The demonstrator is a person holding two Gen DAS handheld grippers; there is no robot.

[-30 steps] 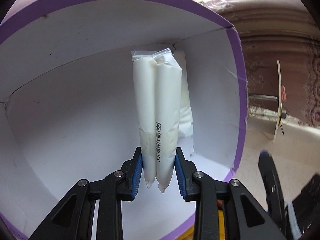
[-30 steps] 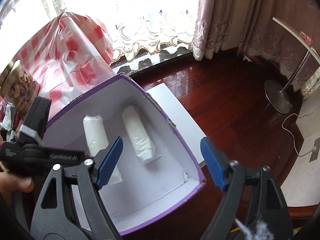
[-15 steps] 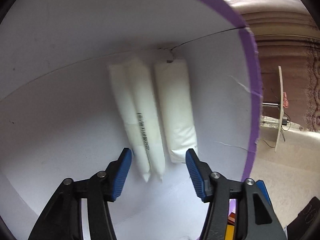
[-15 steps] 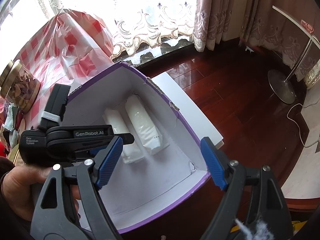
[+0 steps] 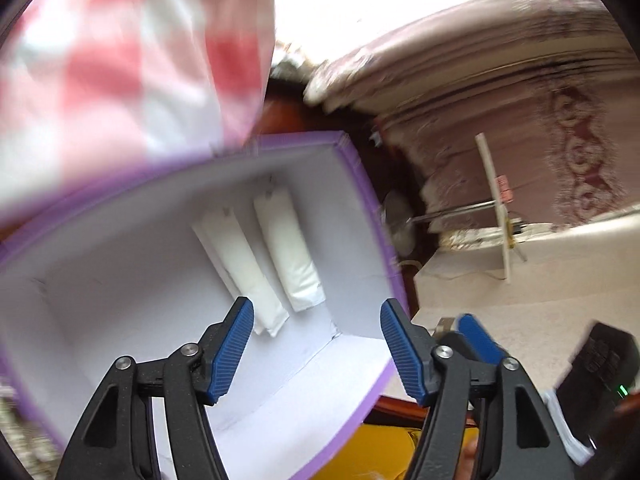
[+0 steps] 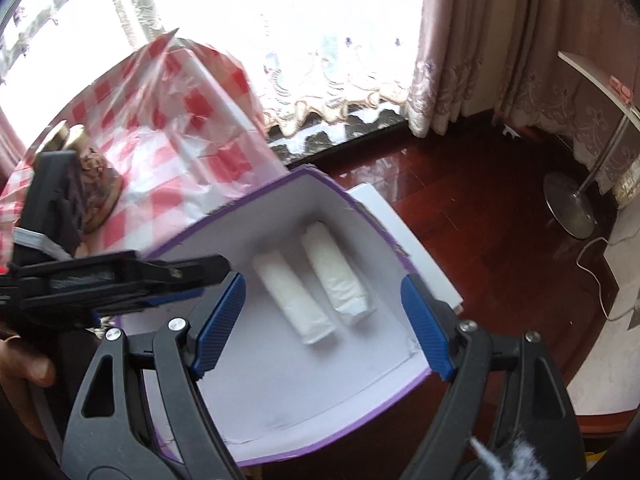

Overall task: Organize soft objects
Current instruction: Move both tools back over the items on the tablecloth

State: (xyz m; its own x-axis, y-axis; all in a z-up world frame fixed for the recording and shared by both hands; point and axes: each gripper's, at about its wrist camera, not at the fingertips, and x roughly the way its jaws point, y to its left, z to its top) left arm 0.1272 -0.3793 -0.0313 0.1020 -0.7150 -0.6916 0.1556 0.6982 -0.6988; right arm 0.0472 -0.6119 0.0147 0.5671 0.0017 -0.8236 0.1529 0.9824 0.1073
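Room w/ dark red wood floor [image 6: 472, 216], lace curtains [image 6: 460, 40] at a bright window, floor lamp [image 6: 570, 208] on the right side of the right wrist view. A red-check cloth [image 6: 168, 136] covers a table on the left, w/ a gold-lid jar [image 6: 80, 152] on it, partly hidden behind my left tool.

Box [image 6: 320, 360]: white inside, purple rim, open top, sits just below the cloth edge, w/ a white board [image 6: 404, 240] beside its far side on the floor.

Two white rolls lie in the box's far half, side by side, roughly parallel, near the corner. Left roll [image 6: 292, 300] is the longer one; in the left wrist view it looks like a doubled pack [image 5: 240, 268], can't tell for sure. Right roll [image 6: 336, 276] lies just beside it, small gap between; I can't tell if they touch.

My left gripper [image 5: 316, 344] is above the box, pointing down into it, jaws opening, nothing between the pads; the rolls are clear of both fingers. Left view is motion-blurred.

My right gripper [image 6: 324, 320] hangs over the box too, jaws wide apart, empty, touching nothing. Left tool body crosses in from the left edge of that view, w/ a hand [image 6: 28, 368] on it.
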